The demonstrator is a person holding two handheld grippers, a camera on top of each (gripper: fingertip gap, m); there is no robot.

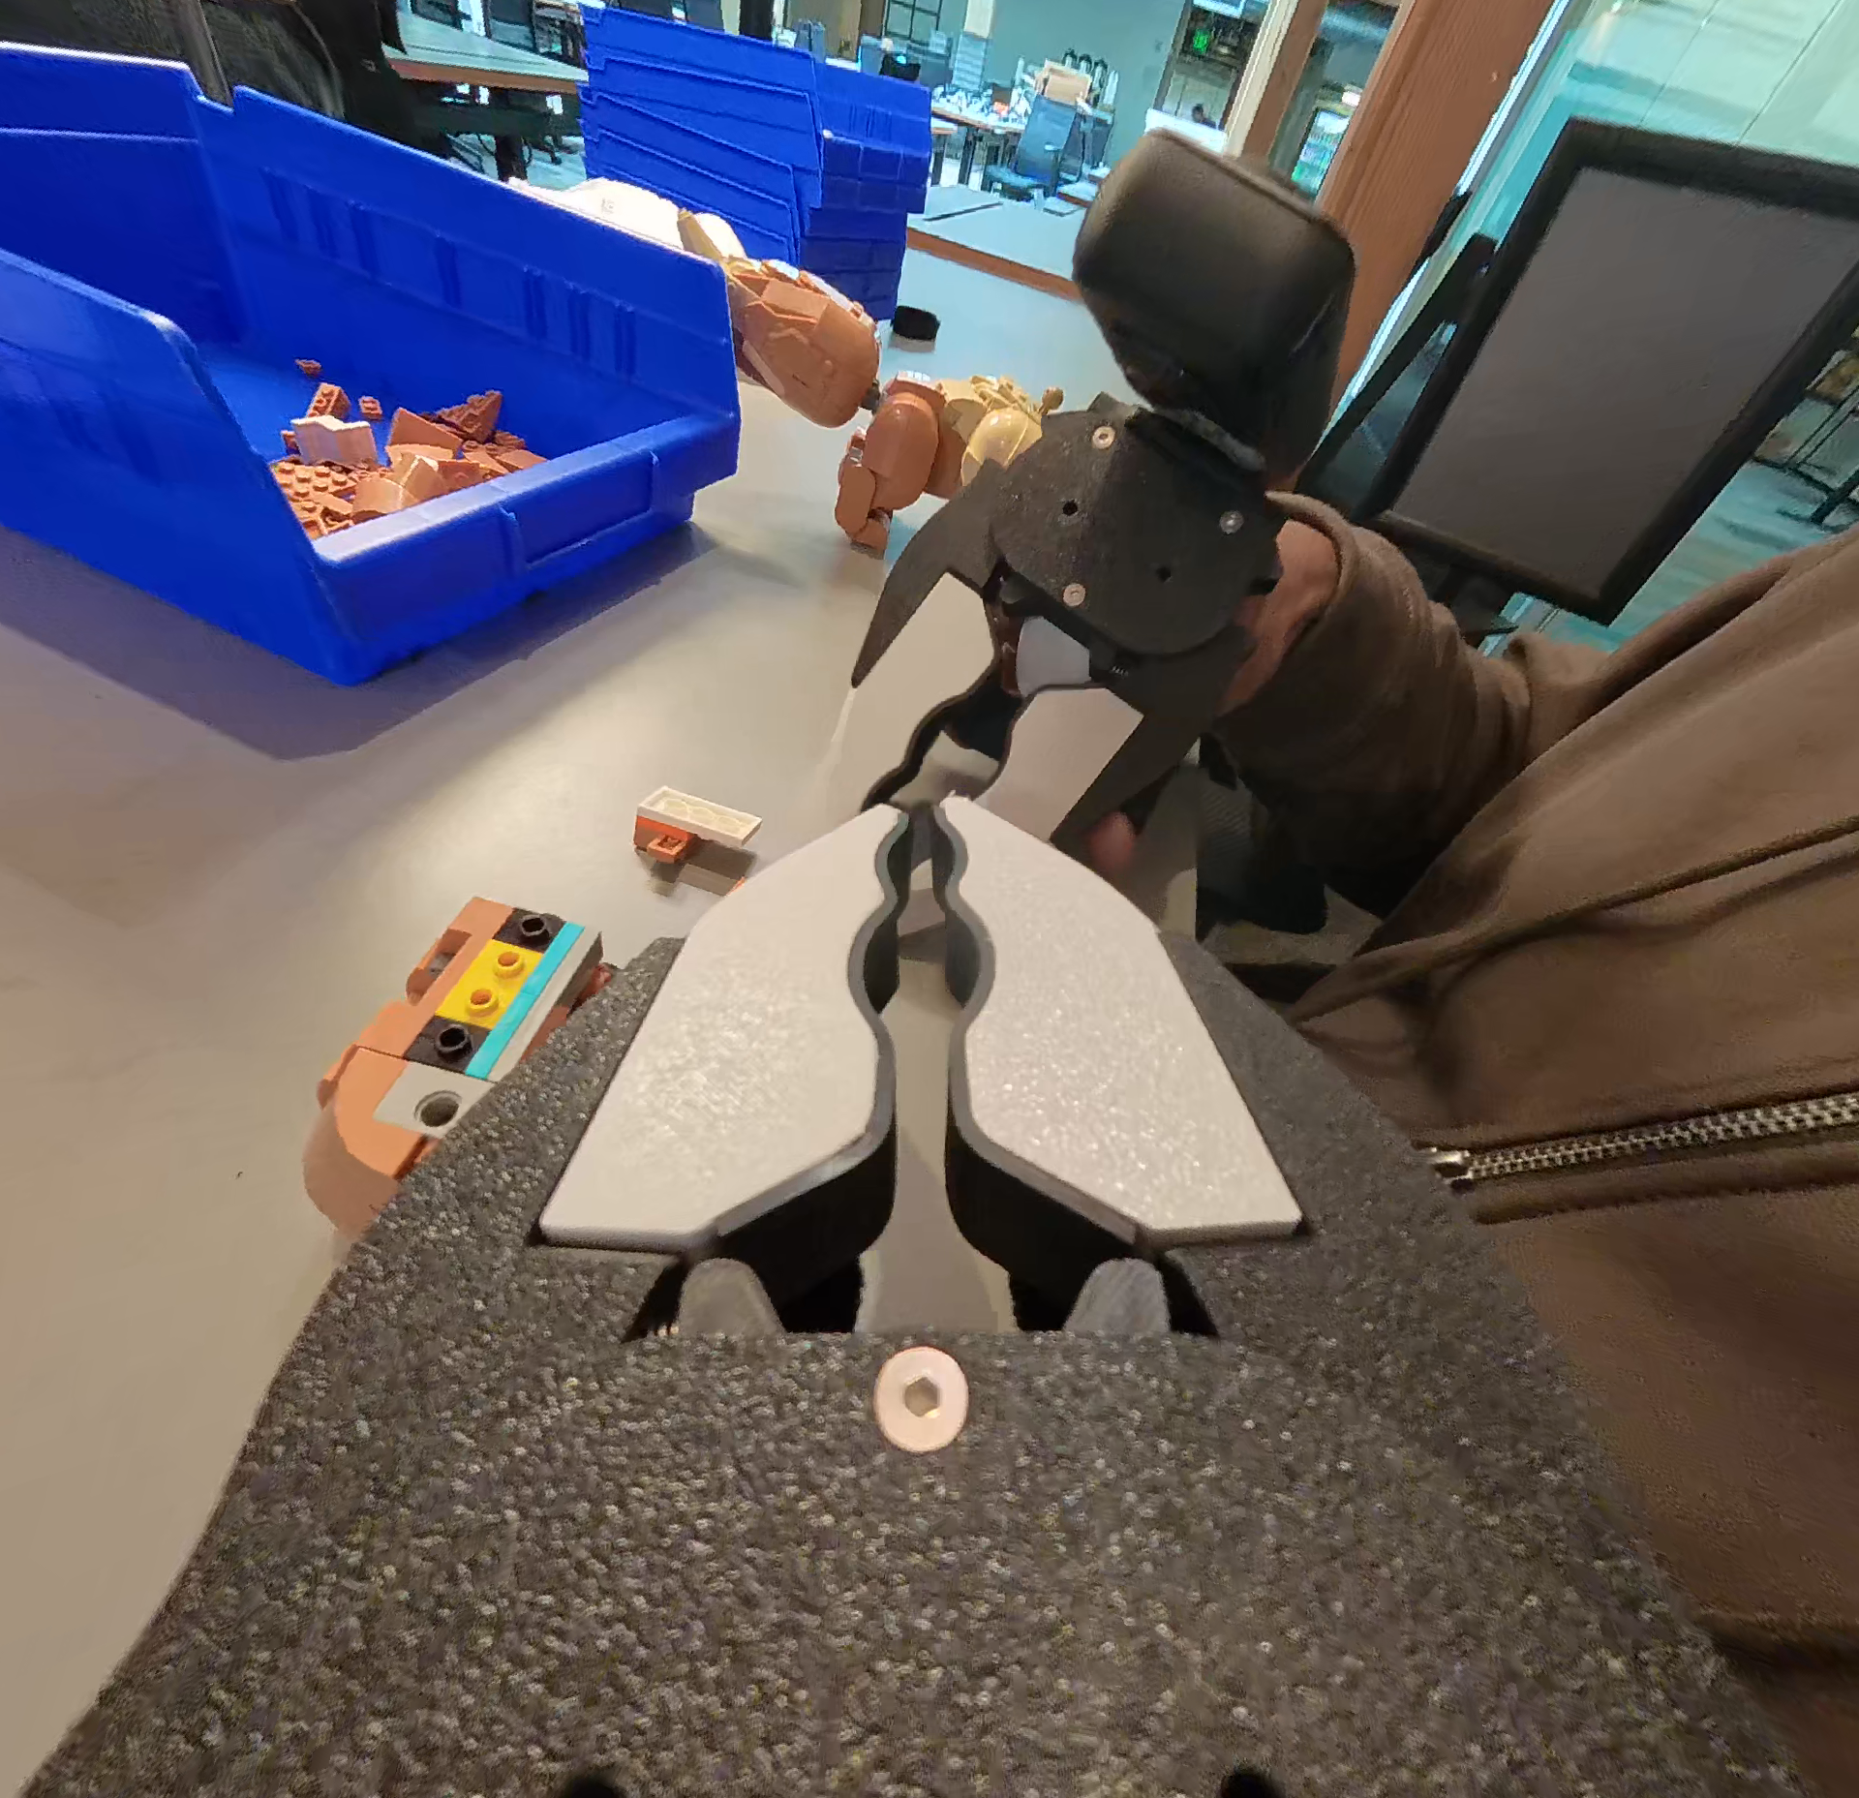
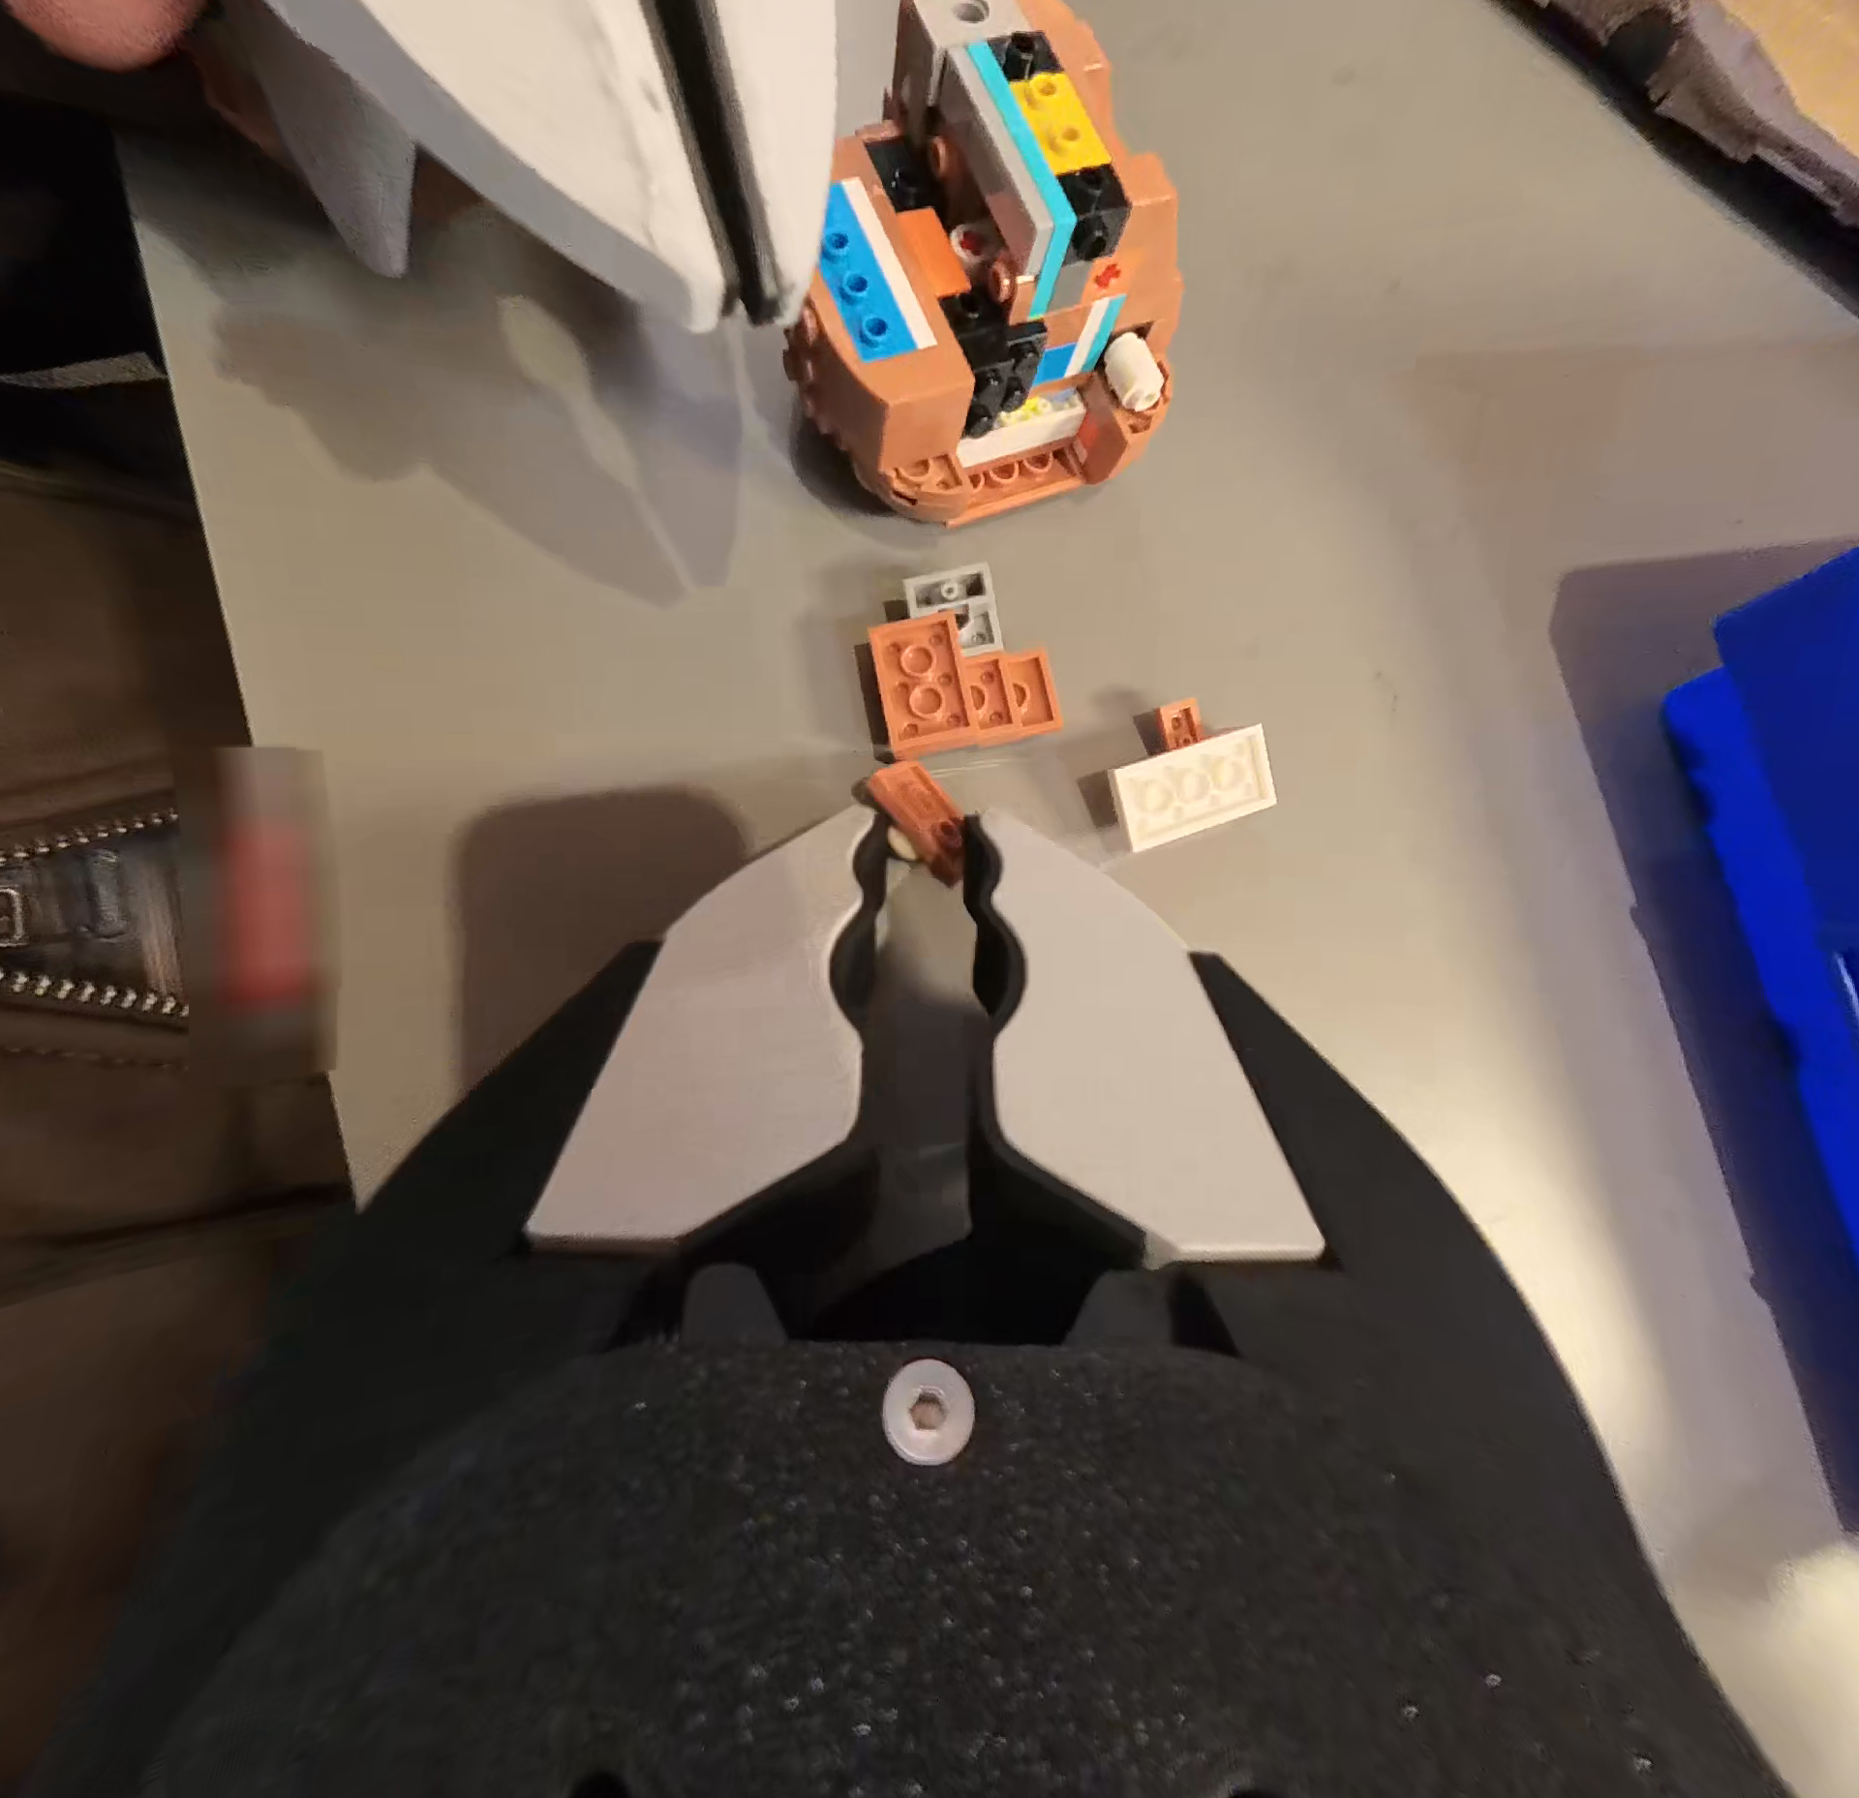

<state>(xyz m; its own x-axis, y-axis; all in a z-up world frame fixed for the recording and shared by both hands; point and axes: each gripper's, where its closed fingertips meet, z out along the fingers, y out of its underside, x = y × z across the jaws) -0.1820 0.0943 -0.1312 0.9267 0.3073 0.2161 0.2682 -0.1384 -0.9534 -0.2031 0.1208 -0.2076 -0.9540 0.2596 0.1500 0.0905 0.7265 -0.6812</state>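
My right gripper [image 2: 923, 829] is shut on a small brown brick plate [image 2: 917, 806] just above the grey table [image 2: 503, 643]. It also shows in the left wrist view [image 1: 920, 784], pointing down. My left gripper [image 1: 920, 822] is shut with nothing visible between its fingers. Its tips meet the right gripper's tips, and in the right wrist view [image 2: 749, 306] they hang by a rounded brown brick model [image 2: 1006, 271] with blue, yellow and black bricks inside. Loose brown plates [image 2: 951, 693], a small grey piece [image 2: 951, 593] and a white plate [image 2: 1192, 789] lie between the model and the right gripper.
A blue bin [image 1: 604, 362] holding several brown brick pieces [image 1: 402, 462] stands at the left, with more blue bins [image 1: 724, 130] stacked behind. Two brown brick figures [image 1: 805, 341] lie past it. A person's brown jacket sleeve [image 1: 1509, 844] fills the right. A bin edge [image 2: 1781, 794] shows right. The gap from one gripper's tips to the other's is roughly 8 cm.
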